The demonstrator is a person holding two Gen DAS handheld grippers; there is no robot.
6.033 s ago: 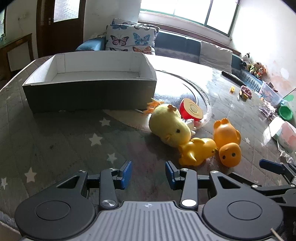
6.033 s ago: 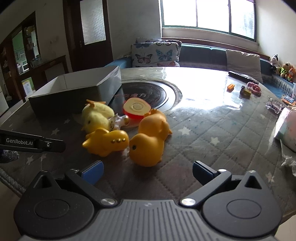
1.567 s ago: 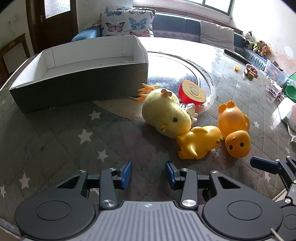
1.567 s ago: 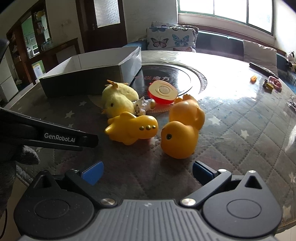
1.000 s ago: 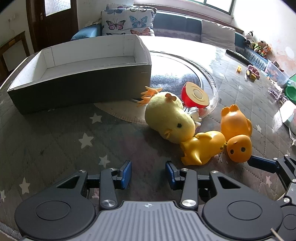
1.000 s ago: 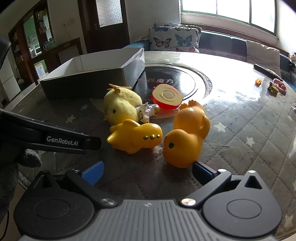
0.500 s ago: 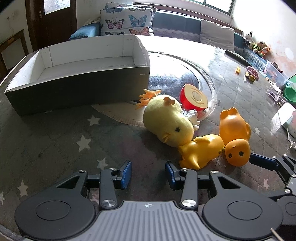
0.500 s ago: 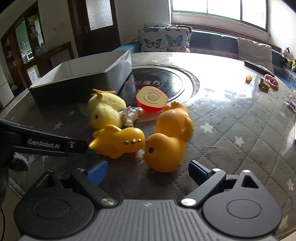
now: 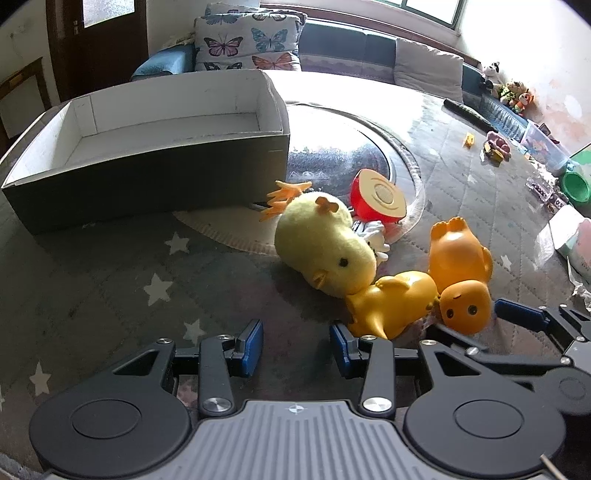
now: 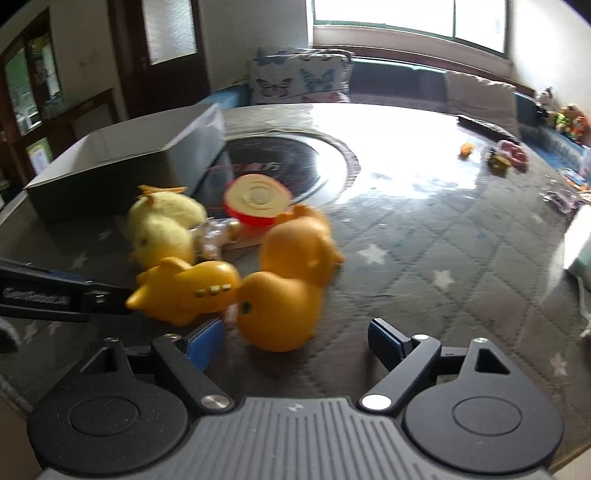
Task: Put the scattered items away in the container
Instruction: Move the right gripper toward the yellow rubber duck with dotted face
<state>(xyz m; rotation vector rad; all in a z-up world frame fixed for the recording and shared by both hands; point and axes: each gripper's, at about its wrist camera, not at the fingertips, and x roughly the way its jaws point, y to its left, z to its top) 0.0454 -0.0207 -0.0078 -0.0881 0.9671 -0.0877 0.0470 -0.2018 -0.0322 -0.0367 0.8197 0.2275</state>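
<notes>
Right claw (image 10: 295, 338) wide around glossy rubber duck (image 10: 284, 295); blurry, prob. not touching.

Daylight from the windows (image 10: 410, 22) is glaring off my tabletop (image 10: 399, 177); my right view is smearing with motion blur, the left is staying sharp, edges are bending.

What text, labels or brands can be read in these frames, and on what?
Side of the left hand-held gripper: white brand lettering, too blurred to read.
Dark turntable disc on the table: red characters, too blurred to read.
Box, toys: no text visible.
</notes>
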